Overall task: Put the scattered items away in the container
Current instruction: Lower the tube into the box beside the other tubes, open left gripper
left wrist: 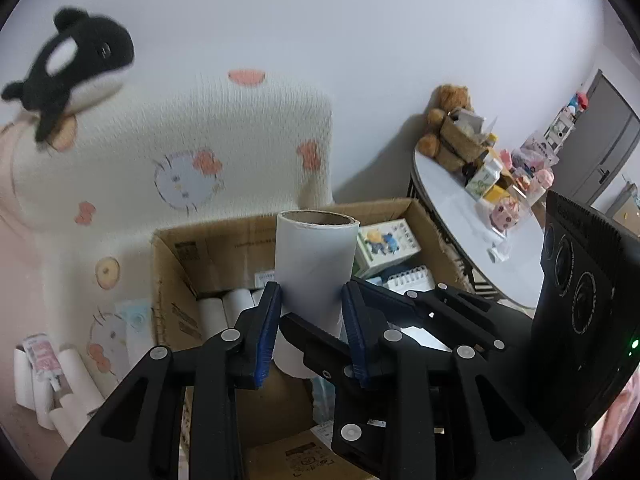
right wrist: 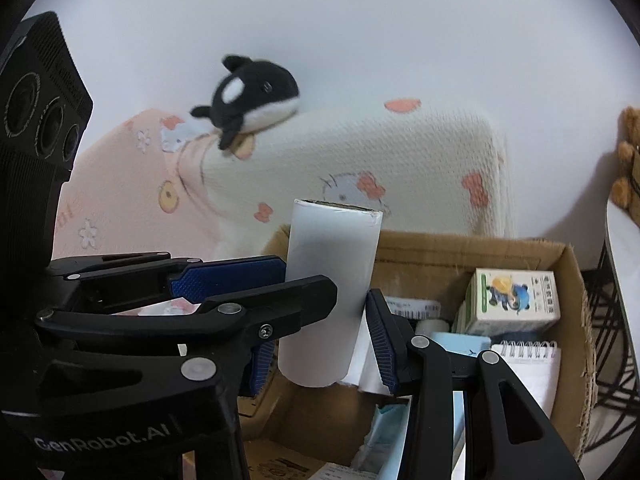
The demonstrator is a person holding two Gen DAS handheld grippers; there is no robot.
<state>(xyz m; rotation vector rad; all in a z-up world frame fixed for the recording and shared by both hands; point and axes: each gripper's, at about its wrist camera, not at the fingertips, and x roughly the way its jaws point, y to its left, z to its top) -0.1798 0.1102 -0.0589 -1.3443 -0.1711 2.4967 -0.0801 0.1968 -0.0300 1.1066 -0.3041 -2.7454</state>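
Note:
A white paper roll (left wrist: pixel 316 256) with a cardboard core stands upright over an open cardboard box (left wrist: pixel 176 264). My left gripper (left wrist: pixel 310 292) is shut on it, blue pads pressing both sides. In the right wrist view the same roll (right wrist: pixel 336 248) sits between the pads of my right gripper (right wrist: pixel 324 320), which is shut on it lower down. The left gripper (right wrist: pixel 310 284) comes in from the left there. A right gripper finger (left wrist: pixel 316 344) crosses in front of the roll. Several more white rolls (left wrist: pixel 68 380) and a pink pouch (left wrist: pixel 42 360) lie outside the box.
The box (right wrist: pixel 460 248) holds white rolls (left wrist: pixel 224 312), a cartoon carton (right wrist: pixel 512 300) and a spiral notepad (right wrist: pixel 528 364). An orca plush (left wrist: pixel 76 64) rests on a blanket-covered seat (left wrist: pixel 192 120) behind it. A round white table (left wrist: pixel 448 200) with clutter and a teddy bear (left wrist: pixel 444 116) stands at the right.

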